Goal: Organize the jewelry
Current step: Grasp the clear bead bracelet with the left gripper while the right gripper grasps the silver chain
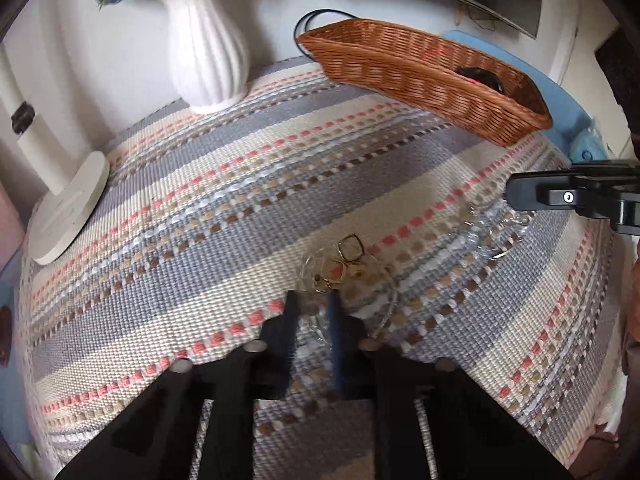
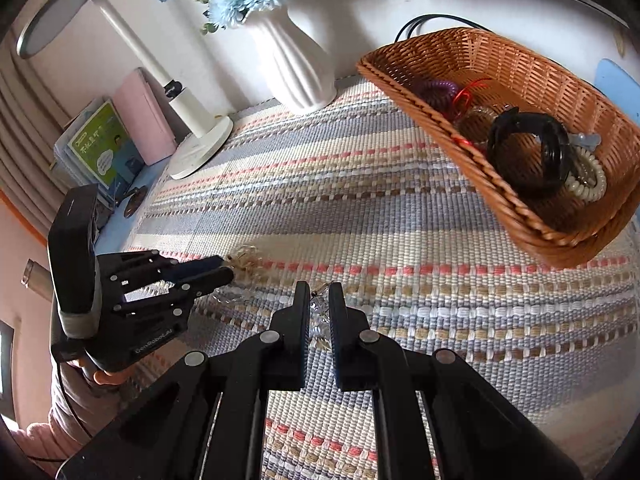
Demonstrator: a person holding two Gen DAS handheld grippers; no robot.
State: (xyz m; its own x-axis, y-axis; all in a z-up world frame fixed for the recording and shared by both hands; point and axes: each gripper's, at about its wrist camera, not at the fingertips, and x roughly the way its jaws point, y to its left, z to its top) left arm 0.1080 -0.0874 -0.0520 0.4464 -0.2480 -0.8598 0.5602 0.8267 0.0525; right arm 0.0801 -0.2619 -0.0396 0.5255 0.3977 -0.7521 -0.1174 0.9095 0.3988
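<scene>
A striped woven mat point(image 2: 360, 216) covers the table. The left tongs point(image 1: 314, 300) pinch a clear bead chain point(image 1: 316, 332) beside gold earrings point(image 1: 340, 260); the right tongs point(image 2: 318, 296) clamp the chain too. A wicker basket point(image 2: 420, 92) holds bracelets near a white vase point(image 2: 296, 68).

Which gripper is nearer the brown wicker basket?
Right. The right gripper sits lower left of the brown wicker basket; the left gripper lies farther left, across the striped woven mat.

The middle of the striped woven mat point(image 2: 400, 216) lies bare between the grippers and the wicker basket point(image 2: 532, 220), leaving an open lane. Along the back, the white vase point(image 2: 296, 68) and lamp base point(image 2: 200, 152) block passage. The basket seems crowded with bracelets.
</scene>
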